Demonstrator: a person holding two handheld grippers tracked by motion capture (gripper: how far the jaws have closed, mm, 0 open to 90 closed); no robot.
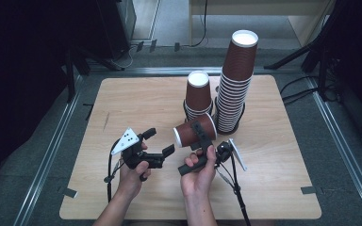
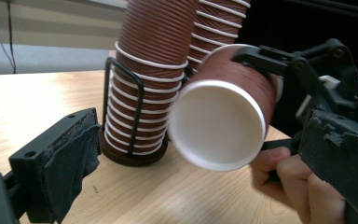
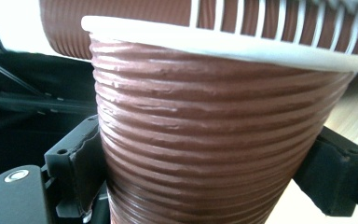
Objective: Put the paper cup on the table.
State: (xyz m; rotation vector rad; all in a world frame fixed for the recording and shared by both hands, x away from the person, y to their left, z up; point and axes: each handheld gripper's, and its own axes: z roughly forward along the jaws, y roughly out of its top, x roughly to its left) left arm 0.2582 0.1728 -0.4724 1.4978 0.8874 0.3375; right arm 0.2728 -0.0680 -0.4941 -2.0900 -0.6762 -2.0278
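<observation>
A ribbed brown paper cup [image 1: 193, 132] lies sideways above the table, and my right gripper [image 1: 199, 134] is shut on its body. In the right gripper view the cup [image 3: 214, 140] sits wedged between both black jaws. Its white round end [image 2: 216, 123] faces my left gripper [image 1: 160, 141], which is open just left of the cup with nothing between its pads [image 2: 70, 158]. Behind them stand a short stack of cups [image 1: 199, 96] and a tall, slightly leaning stack [image 1: 235, 84], each in a black wire holder.
The wooden table [image 1: 136, 99] has bare room at its left and front. Cables trail from both grippers toward the near edge. The short stack [image 2: 149, 70] rises close behind the held cup. Metal rails and dark stands border the table.
</observation>
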